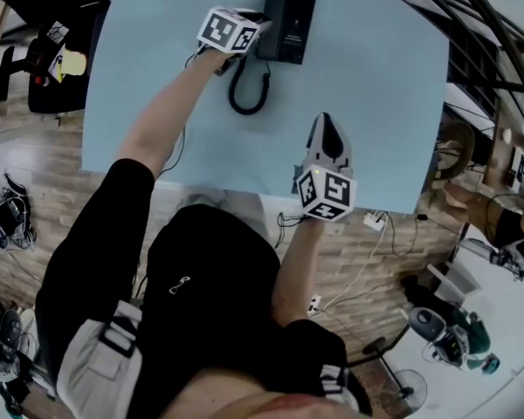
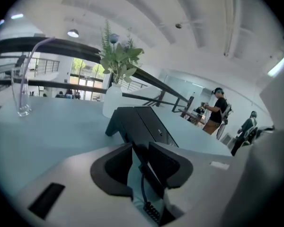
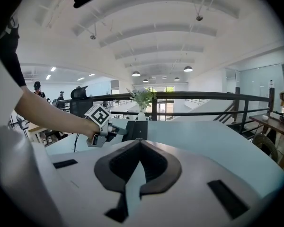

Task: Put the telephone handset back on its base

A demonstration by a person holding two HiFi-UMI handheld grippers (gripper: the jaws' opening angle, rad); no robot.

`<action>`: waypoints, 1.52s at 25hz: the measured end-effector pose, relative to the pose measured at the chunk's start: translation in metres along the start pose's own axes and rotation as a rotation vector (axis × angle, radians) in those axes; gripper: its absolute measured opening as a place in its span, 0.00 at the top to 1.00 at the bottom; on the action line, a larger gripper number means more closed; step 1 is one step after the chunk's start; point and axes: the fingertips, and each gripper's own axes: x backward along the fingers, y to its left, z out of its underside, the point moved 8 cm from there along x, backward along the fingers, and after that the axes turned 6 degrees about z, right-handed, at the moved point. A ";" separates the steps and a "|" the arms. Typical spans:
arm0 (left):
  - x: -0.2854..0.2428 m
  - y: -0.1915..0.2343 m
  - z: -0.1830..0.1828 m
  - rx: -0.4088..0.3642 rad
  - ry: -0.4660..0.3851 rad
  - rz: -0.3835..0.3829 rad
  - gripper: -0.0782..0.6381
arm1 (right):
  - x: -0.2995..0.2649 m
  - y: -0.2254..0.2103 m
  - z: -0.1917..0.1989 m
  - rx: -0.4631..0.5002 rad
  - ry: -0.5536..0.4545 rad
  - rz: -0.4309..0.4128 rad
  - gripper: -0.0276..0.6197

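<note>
Light blue rectangular table (image 1: 375, 103): seen from above, most of the head view is filled by it.

Black box-shaped telephone base (image 1: 288, 24): set near the far edge of the table, its sloped face turned upward.

Left gripper (image 1: 258, 23): held against the left side of the base, with its marker cube uppermost. In the left gripper view its dark pads (image 2: 116, 167) are seen closed upon the slim black telephone handset (image 2: 143, 157), which fills the gap at the tips.

Right gripper (image 3: 139, 144): held above the near edge of the table, well apart from the telephone and pointed toward it. Its jaw tips are pressed together and nothing is held between them.

Handset: laid along the left side of the base. Whether it is fully seated cannot be told.

Black coiled cord (image 1: 247, 94): looped on the table just nearer than the base.

White vase with green leaves (image 2: 112, 100): stood behind the base.

Clear drinking glass (image 2: 21, 93): stood upright on the table, well left of the vase.
</note>
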 end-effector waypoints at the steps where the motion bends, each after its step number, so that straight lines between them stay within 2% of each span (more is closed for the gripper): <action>1: 0.003 -0.004 -0.003 -0.017 0.005 -0.039 0.75 | -0.001 0.002 -0.003 0.003 -0.008 -0.006 0.97; 3: 0.014 -0.012 -0.008 0.020 -0.033 -0.083 0.75 | -0.003 0.004 -0.010 0.009 -0.031 -0.018 0.97; 5: 0.036 -0.022 -0.017 0.083 -0.114 -0.100 0.76 | -0.005 0.007 -0.021 0.015 -0.062 -0.035 0.97; 6: 0.049 -0.028 -0.025 0.089 -0.162 -0.111 0.76 | -0.007 0.010 -0.028 0.017 -0.079 -0.047 0.97; 12: 0.152 -0.077 -0.082 -0.033 -0.458 -0.203 0.87 | -0.019 0.038 -0.079 0.027 -0.200 -0.135 0.97; 16: 0.198 -0.124 -0.097 -0.113 -0.547 -0.259 0.88 | -0.022 0.055 -0.116 0.008 -0.293 -0.163 0.97; 21: 0.243 -0.175 -0.089 -0.232 -0.702 -0.423 0.89 | -0.023 0.076 -0.149 0.015 -0.374 -0.202 0.97; 23: 0.246 -0.184 -0.074 -0.256 -0.709 -0.472 0.89 | -0.021 0.078 -0.152 0.025 -0.381 -0.207 0.97; 26: 0.244 -0.184 -0.059 -0.260 -0.685 -0.486 0.89 | -0.020 0.081 -0.155 0.037 -0.383 -0.215 0.97; 31: 0.241 -0.185 -0.054 -0.255 -0.664 -0.484 0.89 | -0.019 0.076 -0.151 0.064 -0.366 -0.221 0.97; 38: 0.224 -0.187 -0.056 -0.235 -0.657 -0.434 0.89 | -0.020 0.061 -0.148 0.058 -0.352 -0.204 0.97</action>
